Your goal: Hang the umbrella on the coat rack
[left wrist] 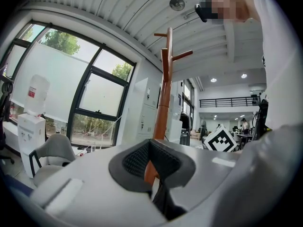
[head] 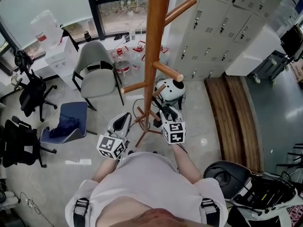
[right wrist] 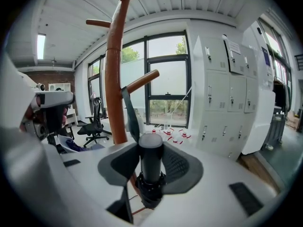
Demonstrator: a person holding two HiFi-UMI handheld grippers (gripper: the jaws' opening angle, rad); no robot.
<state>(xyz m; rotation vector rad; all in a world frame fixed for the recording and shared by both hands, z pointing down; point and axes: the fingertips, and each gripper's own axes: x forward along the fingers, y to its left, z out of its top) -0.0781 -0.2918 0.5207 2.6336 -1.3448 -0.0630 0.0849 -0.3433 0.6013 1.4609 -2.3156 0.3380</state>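
Note:
The wooden coat rack (head: 156, 41) stands right in front of me, with pegs sticking out to both sides. My right gripper (head: 169, 111) is beside the pole, shut on the umbrella's black handle (right wrist: 151, 160), which stands upright between the pads. The handle's grey strap (right wrist: 131, 112) runs up toward a peg (right wrist: 142, 81); I cannot tell whether it hangs over the peg. The umbrella's body is hidden below the gripper. My left gripper (head: 124, 119) is level, left of the pole, with its pads together and nothing in them. The pole (left wrist: 163, 103) rises just behind its tips.
A grey chair (head: 97, 70) and a low blue seat (head: 68, 122) are left of the rack, with black office chairs (head: 31, 91) further left. Grey lockers (head: 222, 27) and a wooden bench (head: 234, 117) are to the right. A white round thing (head: 173, 90) sits by the rack's foot.

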